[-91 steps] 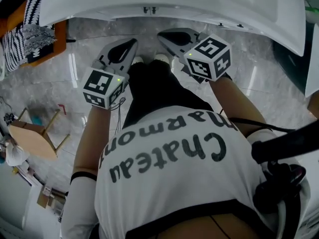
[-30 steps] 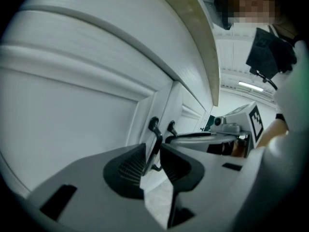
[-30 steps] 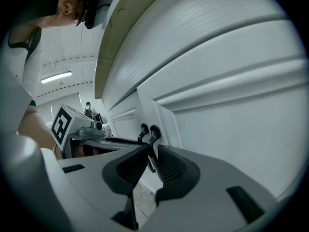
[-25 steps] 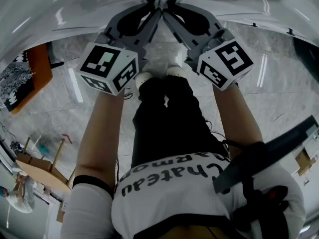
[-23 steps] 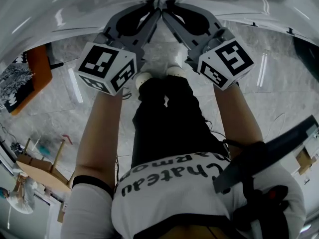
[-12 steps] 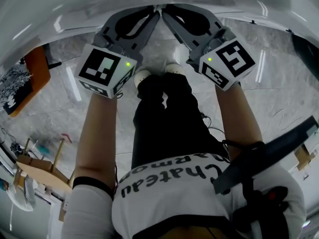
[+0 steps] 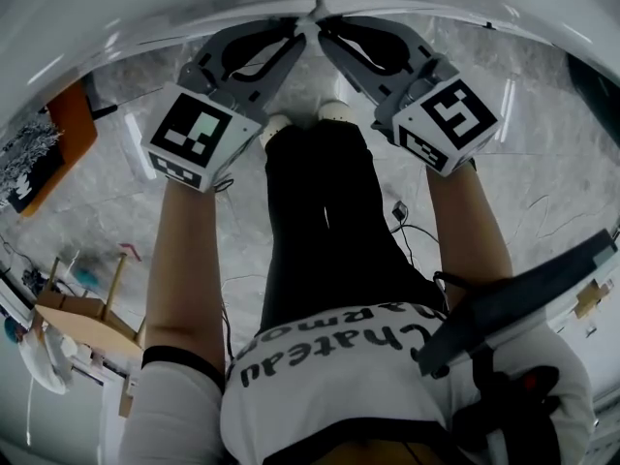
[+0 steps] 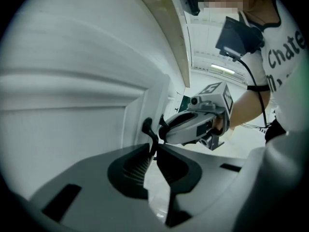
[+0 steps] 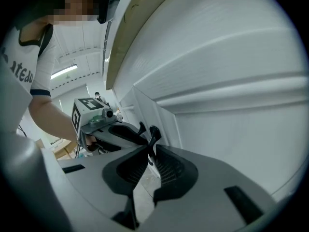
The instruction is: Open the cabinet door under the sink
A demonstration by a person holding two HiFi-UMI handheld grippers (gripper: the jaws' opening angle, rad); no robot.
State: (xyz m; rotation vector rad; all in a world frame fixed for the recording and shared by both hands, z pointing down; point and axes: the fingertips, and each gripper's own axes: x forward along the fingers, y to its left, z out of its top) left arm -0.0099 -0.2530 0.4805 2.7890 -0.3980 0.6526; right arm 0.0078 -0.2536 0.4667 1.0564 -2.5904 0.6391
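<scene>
The white cabinet doors (image 7: 145,17) under the sink fill the top of the head view. My left gripper (image 7: 302,35) and right gripper (image 7: 325,31) meet tip to tip at the seam between the doors. In the left gripper view my left gripper (image 8: 154,146) has just been closing, and its jaws now pinch the left door's black handle (image 8: 147,128). In the right gripper view my right gripper (image 9: 148,151) is shut on the right door's black handle (image 9: 154,132). Each door's (image 8: 72,129) inner edge shows beside its handle.
Grey marble floor (image 7: 542,163) lies below the doors. My legs and white shoes (image 7: 334,112) are right under the grippers. A wooden stool (image 7: 77,318) is at the left, an orange piece with striped cloth (image 7: 39,153) is further up, and a cable (image 7: 397,211) crosses the floor.
Both grippers have drawn slightly back from the cabinet while staying on the handles. The left gripper's cube has rolled, so its side face with the green light no longer shows.
</scene>
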